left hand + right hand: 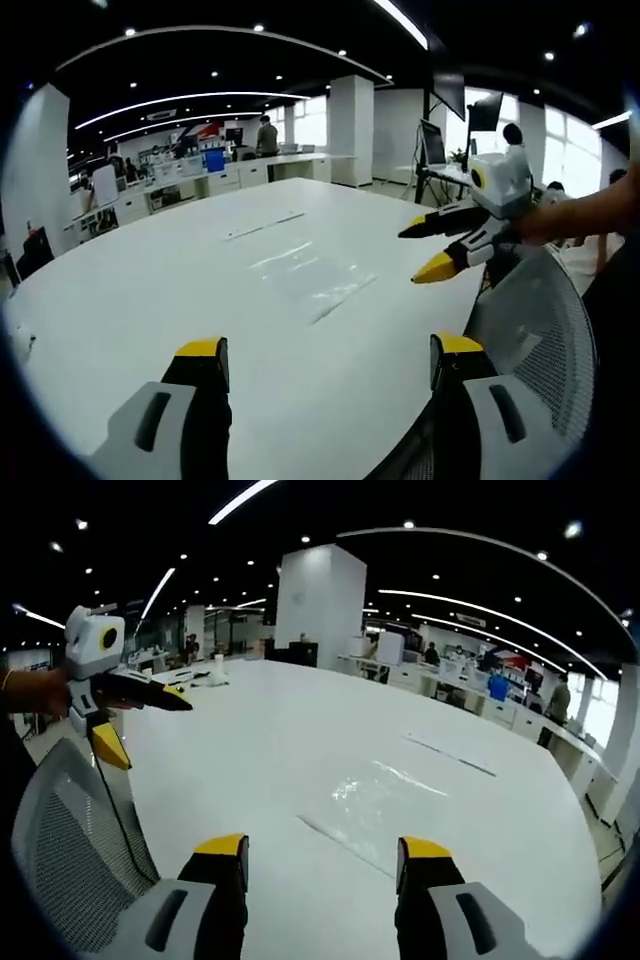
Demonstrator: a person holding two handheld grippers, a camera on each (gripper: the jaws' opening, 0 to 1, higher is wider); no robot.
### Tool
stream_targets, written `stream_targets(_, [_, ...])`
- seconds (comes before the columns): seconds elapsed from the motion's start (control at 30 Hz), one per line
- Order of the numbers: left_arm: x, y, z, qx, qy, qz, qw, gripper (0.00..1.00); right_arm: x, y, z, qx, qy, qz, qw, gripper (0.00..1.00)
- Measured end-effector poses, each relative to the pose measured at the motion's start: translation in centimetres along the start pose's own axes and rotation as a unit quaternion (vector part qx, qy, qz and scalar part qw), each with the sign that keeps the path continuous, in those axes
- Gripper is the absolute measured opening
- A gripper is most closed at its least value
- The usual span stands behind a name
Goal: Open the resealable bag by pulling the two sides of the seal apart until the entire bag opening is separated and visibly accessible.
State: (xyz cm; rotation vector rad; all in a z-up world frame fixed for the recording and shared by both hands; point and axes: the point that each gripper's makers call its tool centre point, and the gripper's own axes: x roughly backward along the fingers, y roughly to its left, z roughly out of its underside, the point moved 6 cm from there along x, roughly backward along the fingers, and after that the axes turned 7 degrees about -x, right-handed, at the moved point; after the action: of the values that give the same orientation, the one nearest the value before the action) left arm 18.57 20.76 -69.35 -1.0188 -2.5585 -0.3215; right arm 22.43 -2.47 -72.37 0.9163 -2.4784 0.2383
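A clear resealable bag [315, 275] lies flat on the white table [150, 300], hard to make out against it; in the right gripper view the bag [375, 800] lies just ahead of the jaws. My left gripper [330, 360] is open, short of the bag, with nothing between its yellow-tipped jaws. My right gripper [320, 855] is open too, just before the bag's near edge. The right gripper [430, 250] also shows at the right of the left gripper view, held by a hand, jaws apart. The left gripper [145, 725] shows at the left of the right gripper view.
A grey mesh office chair back [535, 320] stands at the table's near edge, between the two grippers [70, 830]. A thin strip [262, 225] lies farther along the table. Desks, monitors and people fill the office behind.
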Motion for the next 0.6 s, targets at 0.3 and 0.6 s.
stream_targets(0.3, [-0.5,0.5,0.3,-0.013,0.016,0.006,0.9998,0.8,-2.1,-0.3,-0.5,0.043,0.019,-0.018,0.9987,0.53])
stream_targets(0.6, [-1.3,0.7,0.2,-0.017,0.019,0.017,0.9995,0.8,-4.2,0.0,-0.9,0.07,0.039,-0.05,0.9956,0.51])
